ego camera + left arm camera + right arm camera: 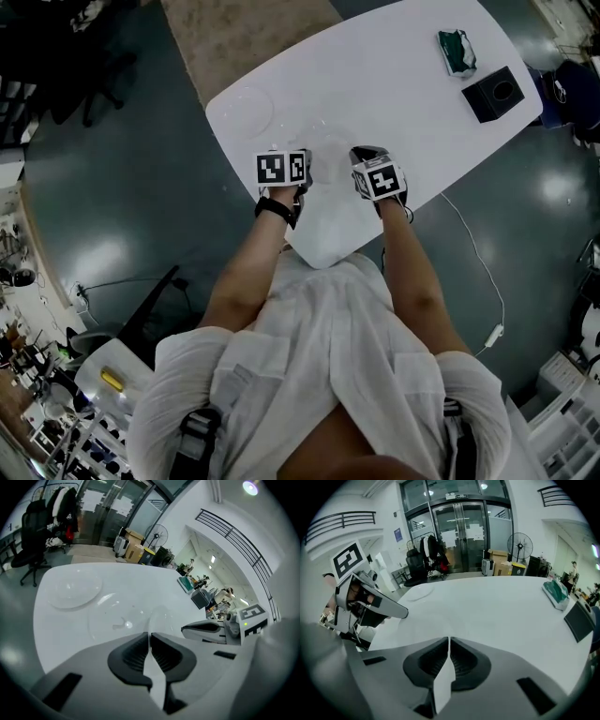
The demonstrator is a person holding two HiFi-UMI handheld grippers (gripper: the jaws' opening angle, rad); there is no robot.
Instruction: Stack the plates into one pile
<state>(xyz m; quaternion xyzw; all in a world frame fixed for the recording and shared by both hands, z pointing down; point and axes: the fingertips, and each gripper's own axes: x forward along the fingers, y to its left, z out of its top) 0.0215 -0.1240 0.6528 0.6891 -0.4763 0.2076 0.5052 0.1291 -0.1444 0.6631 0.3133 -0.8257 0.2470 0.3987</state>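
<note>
Several clear plates are on the white table point(394, 84). One clear plate point(246, 108) point(75, 588) lies flat at the far left, and a second point(115, 616) lies nearer. A third clear plate point(330, 155) point(161, 618) hangs between my two grippers. My left gripper point(305, 157) point(150, 637) is shut on its left rim, and a thin glassy edge rises from between the jaws. My right gripper point(361, 157) point(449, 644) is shut on what looks like the opposite rim; the plate is hard to make out in the right gripper view. Each gripper sees the other point(206, 629) point(389, 609).
A black box point(492, 94) point(581, 618) and a green packet point(457, 52) point(555, 592) sit at the table's far right end. The near table edge is just below my grippers. A rug point(253, 33) and a cable point(473, 253) lie on the floor.
</note>
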